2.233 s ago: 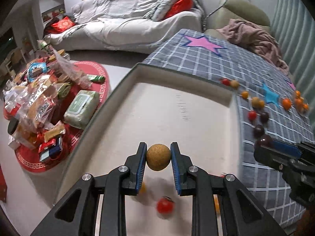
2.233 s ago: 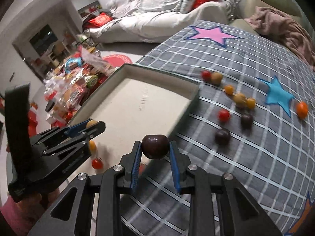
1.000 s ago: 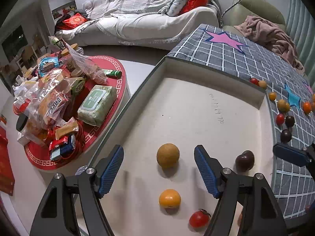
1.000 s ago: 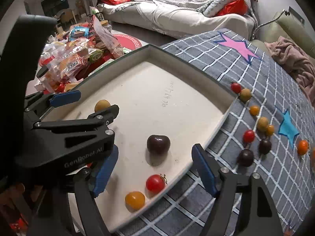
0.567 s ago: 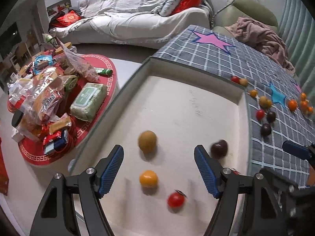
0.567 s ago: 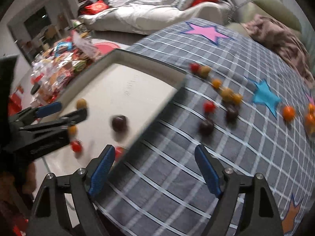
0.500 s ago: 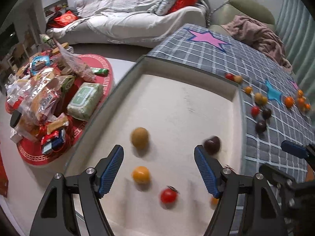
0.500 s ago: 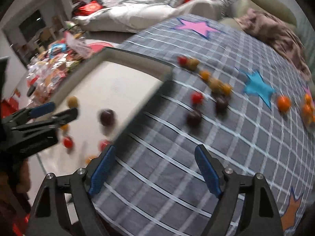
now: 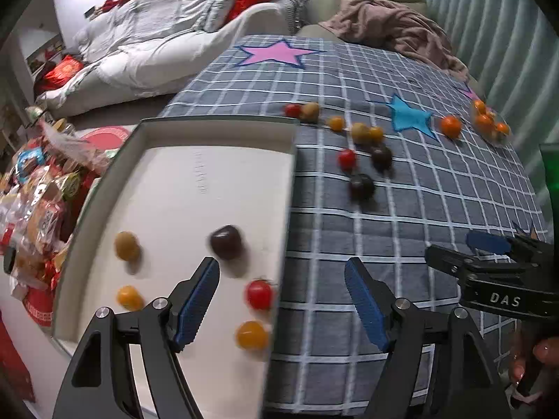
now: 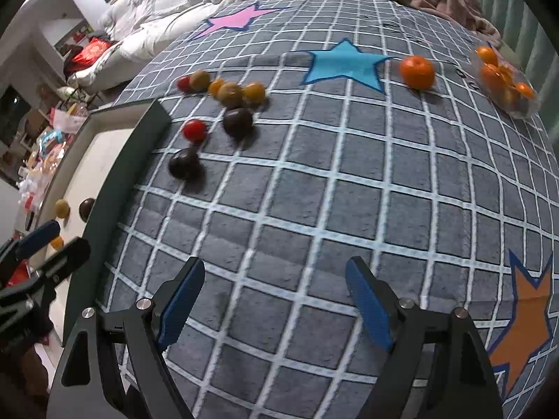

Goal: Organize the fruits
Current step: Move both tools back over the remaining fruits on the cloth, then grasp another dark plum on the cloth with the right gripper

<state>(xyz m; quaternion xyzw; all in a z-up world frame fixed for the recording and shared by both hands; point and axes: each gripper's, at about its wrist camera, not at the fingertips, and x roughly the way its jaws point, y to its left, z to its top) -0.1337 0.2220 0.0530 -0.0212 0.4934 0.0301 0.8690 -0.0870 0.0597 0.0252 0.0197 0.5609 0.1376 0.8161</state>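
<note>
Two fruits just left my tools, both now wide open and empty, so five sit in the tray [image 9: 223, 132] while the remaining fruits [image 10: 230, 94] wait beside it.

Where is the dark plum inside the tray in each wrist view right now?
Left wrist: the dark plum lies low and left of centre, just above the left gripper's left pad.
Right wrist: the same plum is at the far left edge, half hidden by the tray wall.
Shared landmark: blue star.
</note>
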